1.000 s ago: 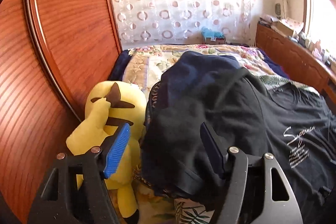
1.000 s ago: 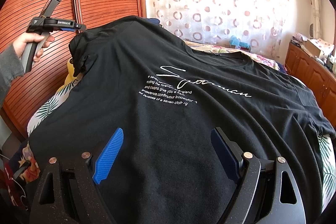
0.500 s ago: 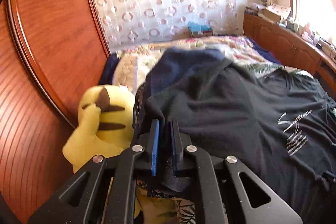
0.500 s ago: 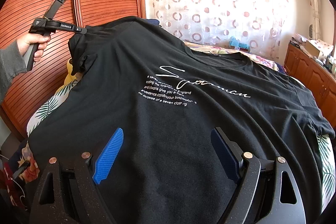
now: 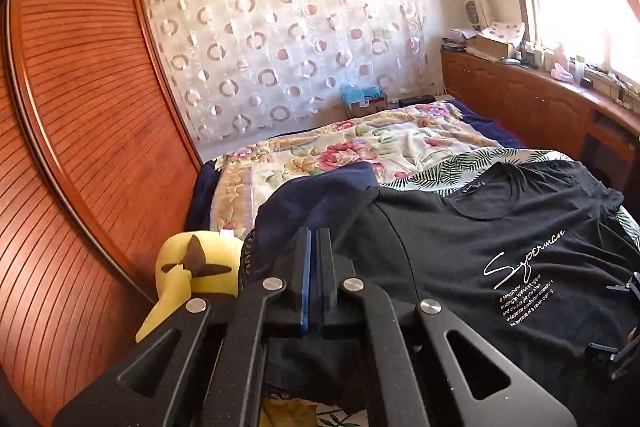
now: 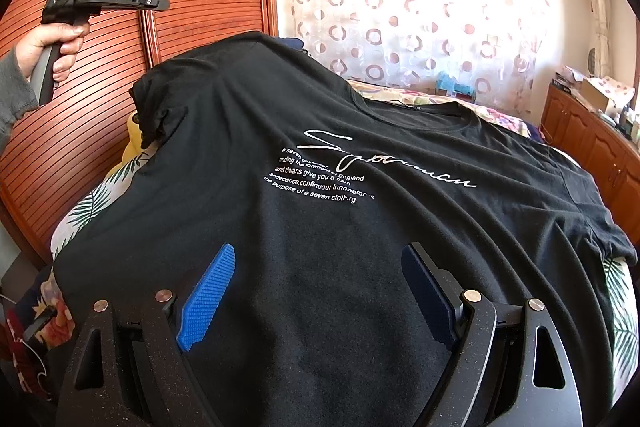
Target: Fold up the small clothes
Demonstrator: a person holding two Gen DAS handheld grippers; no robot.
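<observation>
A black T-shirt (image 6: 360, 227) with white script print lies face up across the bed, its left shoulder draped over a bump. In the left wrist view the same T-shirt (image 5: 460, 267) spreads to the right over a navy garment (image 5: 320, 195). My left gripper (image 5: 314, 241) is shut, pads pressed together with no cloth between them. In the right wrist view a hand holds this left gripper (image 6: 160, 3) up in the air, above and left of the shirt's sleeve (image 6: 154, 107), apart from it. My right gripper (image 6: 320, 287) stands open over the shirt's lower front.
A yellow plush toy (image 5: 192, 275) sits between the bed and the slatted wooden wardrobe door (image 5: 80, 147) on the left. A floral bedcover (image 5: 360, 147) lies beyond the shirt. A wooden cabinet (image 5: 540, 107) with clutter runs along the right under the window.
My left gripper's jaws closed beside the shirt's sleeve, then it rose and drew back without any cloth. The shirt stayed down. The right gripper has not moved.
</observation>
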